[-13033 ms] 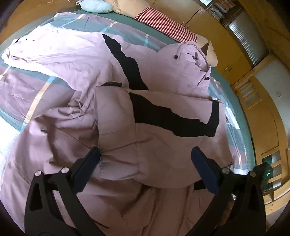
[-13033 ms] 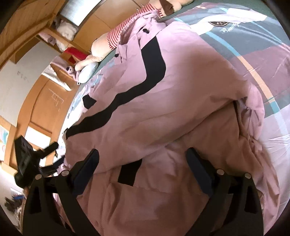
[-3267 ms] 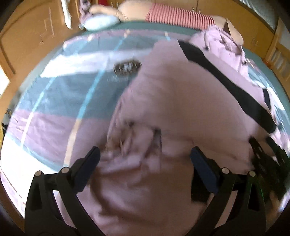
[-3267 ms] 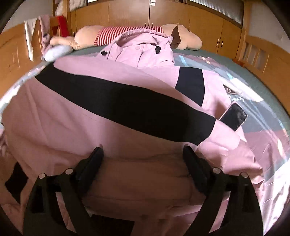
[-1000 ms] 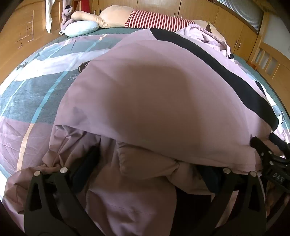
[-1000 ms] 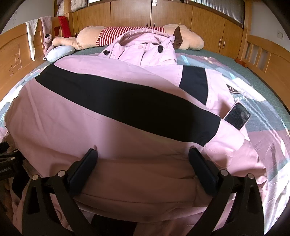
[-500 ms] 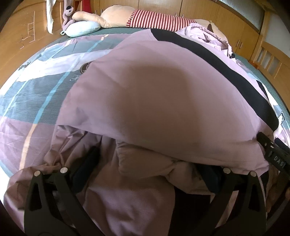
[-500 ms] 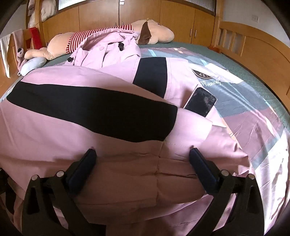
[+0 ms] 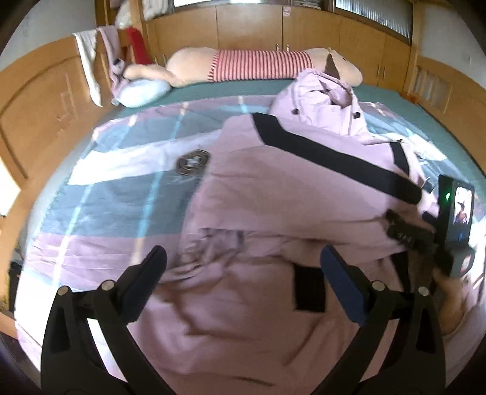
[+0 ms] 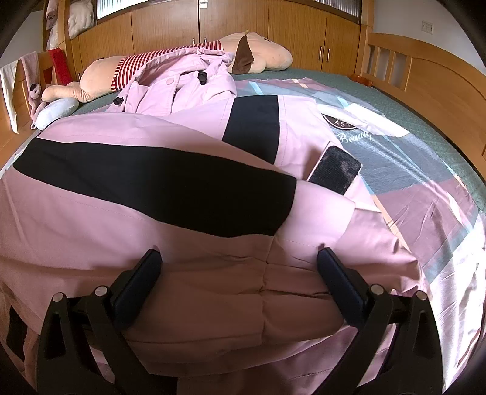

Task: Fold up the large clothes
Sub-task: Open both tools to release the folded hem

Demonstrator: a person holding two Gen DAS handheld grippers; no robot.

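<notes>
A large pink jacket (image 9: 273,194) with black stripes lies on the bed, its hood (image 9: 322,100) toward the far side. My left gripper (image 9: 243,267) is open and empty, raised above the crumpled near part of the jacket. My right gripper (image 10: 240,267) is open, its fingers (image 10: 142,279) astride a thick fold of the jacket (image 10: 182,212), which bulges between them. The right gripper also shows at the right edge of the left wrist view (image 9: 419,231), low against the jacket's edge.
A patterned bedspread (image 9: 121,170) covers the bed. A striped plush toy (image 9: 243,65) and a pale blue pillow (image 9: 139,91) lie at the far side. Wooden cabinets (image 10: 231,18) and a bed rail (image 10: 419,70) ring the bed. A black velcro cuff tab (image 10: 335,173) sticks out.
My left gripper has let go of the jacket, opened and pulled up and back. The jacket's lifted part has dropped flatter. My right gripper has stayed low against the fold.
</notes>
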